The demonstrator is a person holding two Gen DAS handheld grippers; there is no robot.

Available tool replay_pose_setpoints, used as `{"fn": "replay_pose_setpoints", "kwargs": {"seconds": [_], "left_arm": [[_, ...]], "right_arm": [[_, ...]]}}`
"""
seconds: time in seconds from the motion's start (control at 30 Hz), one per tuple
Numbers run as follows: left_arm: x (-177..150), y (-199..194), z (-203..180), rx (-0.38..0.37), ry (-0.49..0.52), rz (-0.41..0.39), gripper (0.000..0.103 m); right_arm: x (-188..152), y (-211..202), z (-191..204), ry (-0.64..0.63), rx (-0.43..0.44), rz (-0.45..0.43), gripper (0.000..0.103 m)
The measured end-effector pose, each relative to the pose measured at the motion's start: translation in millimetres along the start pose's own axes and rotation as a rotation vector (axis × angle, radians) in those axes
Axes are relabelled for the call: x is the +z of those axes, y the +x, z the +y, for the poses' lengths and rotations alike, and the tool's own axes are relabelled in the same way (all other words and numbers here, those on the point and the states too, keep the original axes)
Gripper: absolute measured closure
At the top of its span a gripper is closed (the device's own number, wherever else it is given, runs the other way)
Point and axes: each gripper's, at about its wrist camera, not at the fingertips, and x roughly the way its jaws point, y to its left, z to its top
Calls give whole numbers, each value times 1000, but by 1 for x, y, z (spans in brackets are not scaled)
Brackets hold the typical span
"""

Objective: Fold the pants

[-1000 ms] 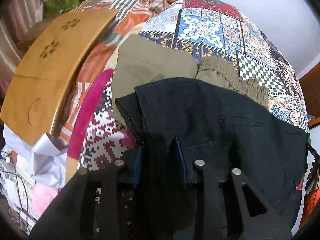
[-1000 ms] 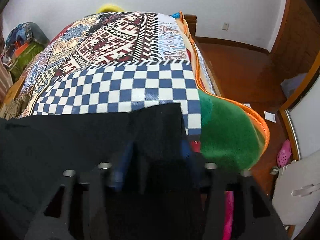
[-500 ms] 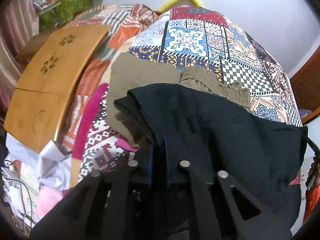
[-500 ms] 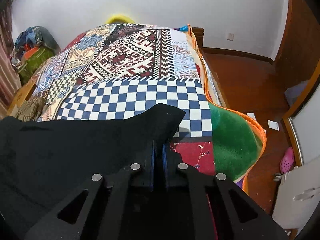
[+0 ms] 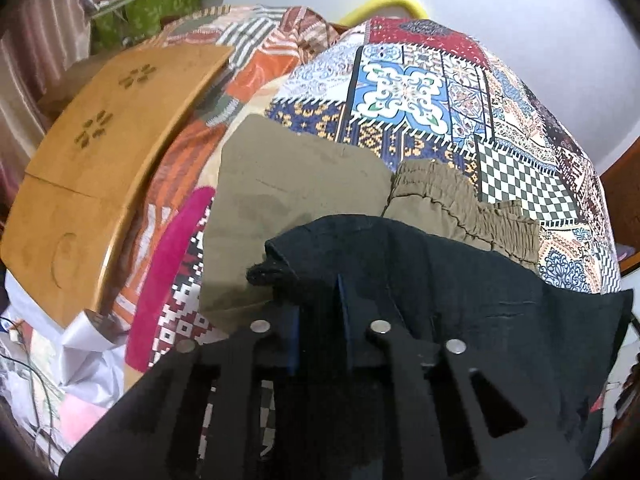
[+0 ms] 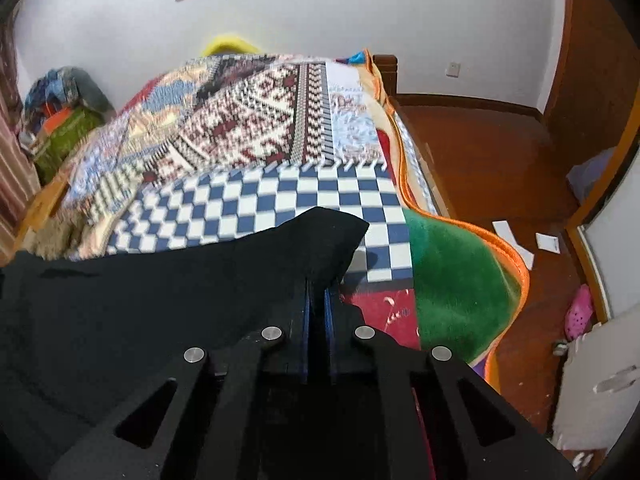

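I see the black pants [image 5: 460,288] spread flat across the near end of the bed [image 5: 420,80], dark and plain against its patchwork cover. From the left wrist, one bunched corner overlaps the olive pants [image 5: 288,184] lying further up the bed. From the right wrist, the black cloth's other corner peaks up over the bed's blue-and-white checked patch.
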Motion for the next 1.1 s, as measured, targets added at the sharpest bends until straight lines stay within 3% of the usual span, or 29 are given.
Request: {"fn": "replay_pose_setpoints", "kwargs": {"seconds": [0.13, 0.47, 0.73, 1.1], "left_arm": [[4, -16, -11, 38, 26, -41, 94], [25, -91, -31, -24, 65, -197, 94], [-4, -134, -32, -64, 105, -230, 94], [-72, -187, -24, -87, 161, -255, 94]], "right_arm": [[15, -16, 5, 1, 6, -44, 98], [43, -86, 18, 7, -7, -233, 99], [13, -124, 12, 19, 7, -253, 99], [-34, -169, 2, 74, 27, -279, 99]]}}
